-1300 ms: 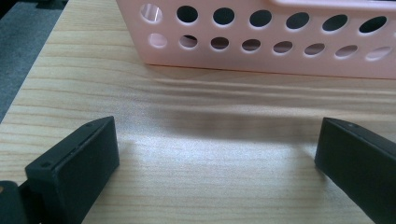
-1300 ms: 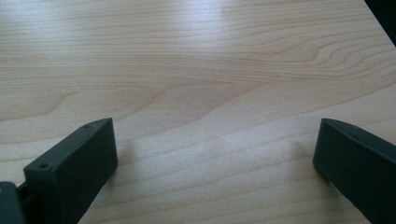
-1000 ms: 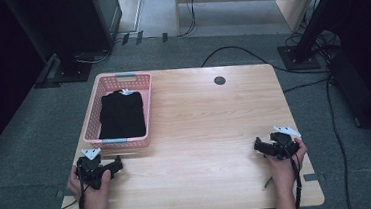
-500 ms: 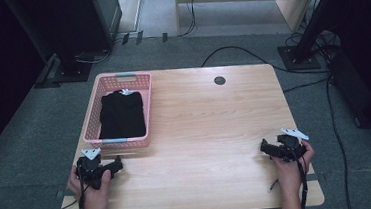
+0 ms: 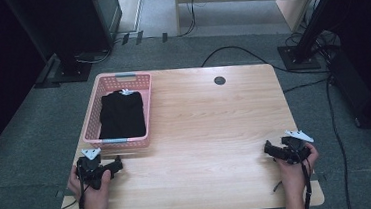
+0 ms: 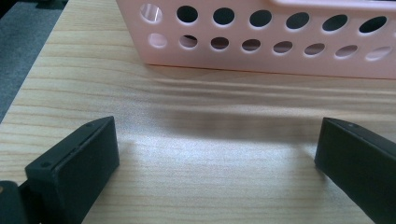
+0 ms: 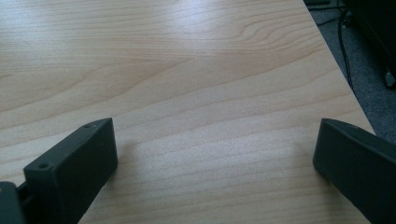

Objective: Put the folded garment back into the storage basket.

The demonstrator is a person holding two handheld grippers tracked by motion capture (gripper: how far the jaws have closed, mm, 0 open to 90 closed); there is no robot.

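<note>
Black folded garment (image 5: 121, 114) lying inside pink basket (image 5: 92, 123) at table's (image 5: 211, 132) far left. Left gripper (image 5: 109, 166) resting just before basket, right gripper (image 5: 273, 150) well apart near right edge, both gaping wide, gripping nothing. Judging nothing begun: reaching, lifting out, all remaining.

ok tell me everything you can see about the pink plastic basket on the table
The pink plastic basket is rectangular, with walls pierced by rows of round holes and a pale grip on each short rim. It stands upright on the left part of the light wooden table, its long sides running away from the person. A folded black garment lies flat inside, covering most of the floor. The left gripper, jaws open, rests just before its near wall without touching it.
</note>
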